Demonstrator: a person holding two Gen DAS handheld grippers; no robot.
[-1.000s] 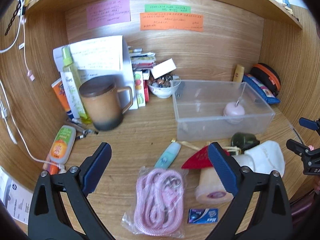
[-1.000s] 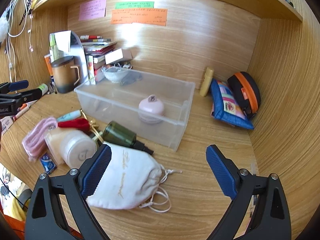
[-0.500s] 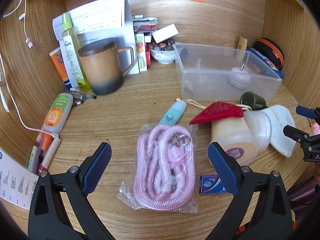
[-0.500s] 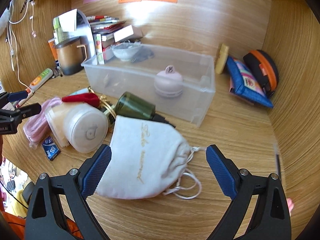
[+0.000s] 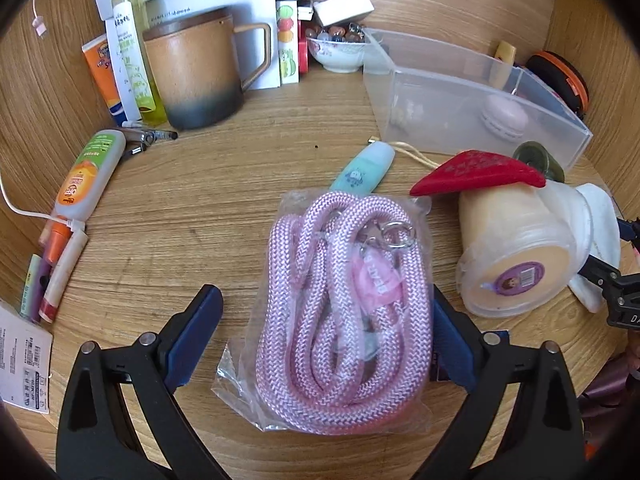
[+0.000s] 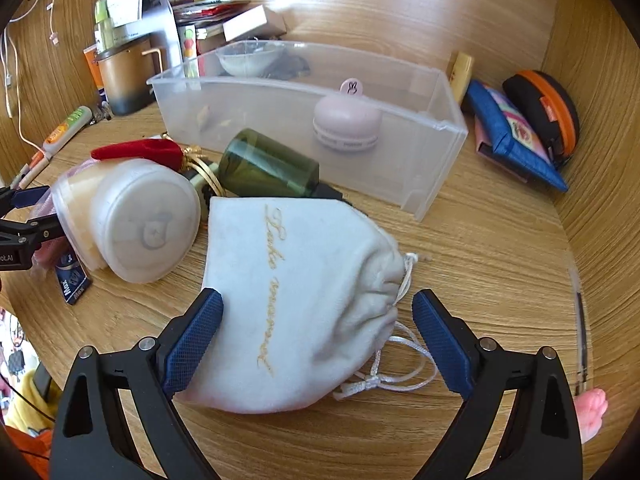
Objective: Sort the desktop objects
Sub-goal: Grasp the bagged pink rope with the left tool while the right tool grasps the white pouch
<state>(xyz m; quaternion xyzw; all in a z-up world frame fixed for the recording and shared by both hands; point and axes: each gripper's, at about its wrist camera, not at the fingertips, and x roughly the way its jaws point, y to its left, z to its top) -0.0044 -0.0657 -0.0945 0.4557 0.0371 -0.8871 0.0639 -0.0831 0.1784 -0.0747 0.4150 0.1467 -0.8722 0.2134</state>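
My left gripper (image 5: 324,316) is open, its jaws on either side of a bagged pink rope (image 5: 344,304) lying on the desk. My right gripper (image 6: 318,320) is open, its jaws straddling a white drawstring pouch (image 6: 296,292). A clear plastic bin (image 6: 424,148) holds a pink macaron-shaped case (image 6: 346,126); the bin also shows in the left wrist view (image 5: 460,96). A cream lidded jar (image 5: 520,252) lies on its side between rope and pouch, with a red tassel (image 5: 476,174) and a dark green bottle (image 6: 268,170) beside it.
A brown mug (image 5: 196,72), lotion bottles (image 5: 128,44), a bowl of beads (image 5: 340,46) and books stand at the back left. A teal tube (image 5: 362,170) and orange tube (image 5: 86,176) lie on the desk. Blue pouch (image 6: 516,132) and orange-black case (image 6: 548,108) sit at the right wall.
Both grippers moved forward and down: the left now brackets the pink rope, the right now brackets the white pouch. Both stayed open.
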